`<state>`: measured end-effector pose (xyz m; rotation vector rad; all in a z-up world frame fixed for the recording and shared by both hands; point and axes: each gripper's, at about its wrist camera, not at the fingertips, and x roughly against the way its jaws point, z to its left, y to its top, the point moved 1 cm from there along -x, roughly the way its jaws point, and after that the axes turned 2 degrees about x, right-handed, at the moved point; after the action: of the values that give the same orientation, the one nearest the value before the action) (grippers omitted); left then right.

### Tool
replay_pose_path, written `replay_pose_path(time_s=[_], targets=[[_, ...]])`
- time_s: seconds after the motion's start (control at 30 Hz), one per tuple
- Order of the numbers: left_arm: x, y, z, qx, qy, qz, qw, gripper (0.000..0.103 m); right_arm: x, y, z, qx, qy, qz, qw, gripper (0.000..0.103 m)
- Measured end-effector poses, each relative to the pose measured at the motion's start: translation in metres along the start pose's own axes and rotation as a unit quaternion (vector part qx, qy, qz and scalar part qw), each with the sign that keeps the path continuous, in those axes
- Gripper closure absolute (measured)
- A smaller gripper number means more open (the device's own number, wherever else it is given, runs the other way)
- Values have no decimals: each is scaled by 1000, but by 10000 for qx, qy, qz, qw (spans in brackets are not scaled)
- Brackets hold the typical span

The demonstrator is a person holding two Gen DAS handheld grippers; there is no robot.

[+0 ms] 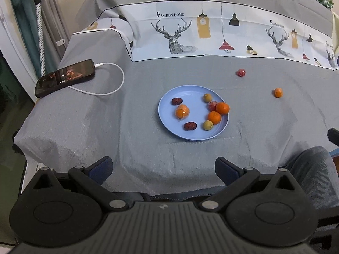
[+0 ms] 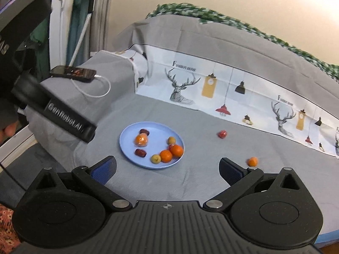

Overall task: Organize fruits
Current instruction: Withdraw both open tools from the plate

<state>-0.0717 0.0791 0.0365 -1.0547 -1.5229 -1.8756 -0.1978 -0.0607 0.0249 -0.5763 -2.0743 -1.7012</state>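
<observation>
A light blue plate (image 1: 169, 131) is sitting flat on the grey cloth, holding two bare oranges (image 1: 222, 108) touching each other, a wrapped orange (image 1: 182, 111), two dark red dates (image 1: 190, 126), two yellow-green fruits (image 1: 208, 125) and a red wrapped piece. Off the plate, a small orange (image 1: 277, 92) and a red wrapped fruit (image 1: 241, 72) are lying well apart on the cloth.

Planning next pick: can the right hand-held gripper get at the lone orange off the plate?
Probably yes. The right hand-held gripper is open and empty, and the orange lies alone on bare cloth beside its right finger, away from the plate.
</observation>
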Motion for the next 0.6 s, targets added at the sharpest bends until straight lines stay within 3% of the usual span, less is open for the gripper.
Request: replay_pose_path(time_s=[0.23,0.6], targets=[[-5,3,-9,-148,104,-19,9998,0,-6,-4,-14,-364,-117,10,9993,1],[-27,9,-17,-241,265,248,9990,0,-32,-9,-30,-894,135,283,9955,1]])
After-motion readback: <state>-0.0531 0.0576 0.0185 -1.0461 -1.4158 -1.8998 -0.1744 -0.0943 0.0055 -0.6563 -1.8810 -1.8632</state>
